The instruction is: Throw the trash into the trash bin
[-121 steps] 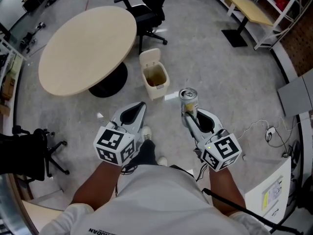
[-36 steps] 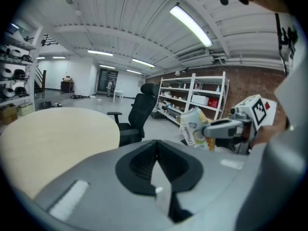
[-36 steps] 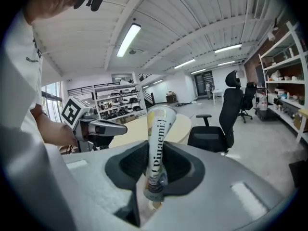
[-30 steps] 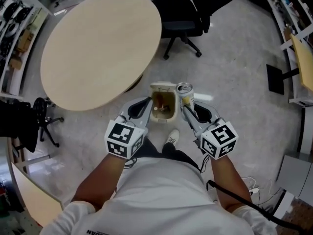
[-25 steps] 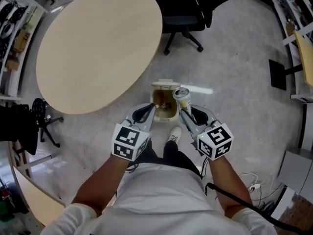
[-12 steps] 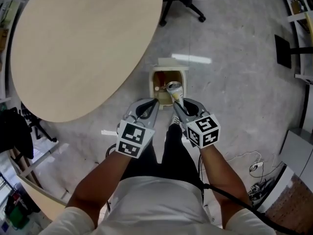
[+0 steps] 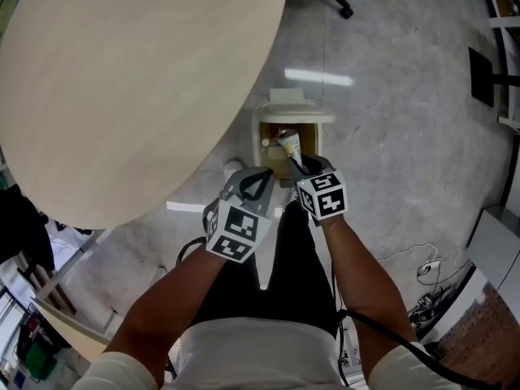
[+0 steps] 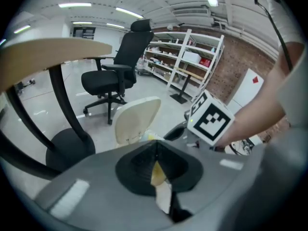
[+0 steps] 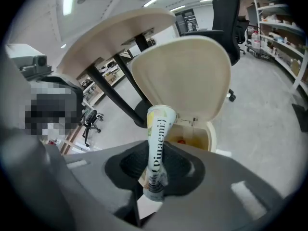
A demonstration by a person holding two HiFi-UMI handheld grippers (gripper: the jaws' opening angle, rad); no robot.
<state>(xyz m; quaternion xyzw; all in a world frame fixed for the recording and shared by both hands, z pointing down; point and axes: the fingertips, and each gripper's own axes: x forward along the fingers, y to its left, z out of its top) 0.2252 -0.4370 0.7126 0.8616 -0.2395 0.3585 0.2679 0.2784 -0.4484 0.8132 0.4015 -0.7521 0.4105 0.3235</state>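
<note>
Your right gripper has its fingers pinching the can, tilted at the mouth of the open trash bin beside the table. The left gripper is pressed together, empty. You're at the drop: next, spread the right fingers squarely over the opening.
</note>
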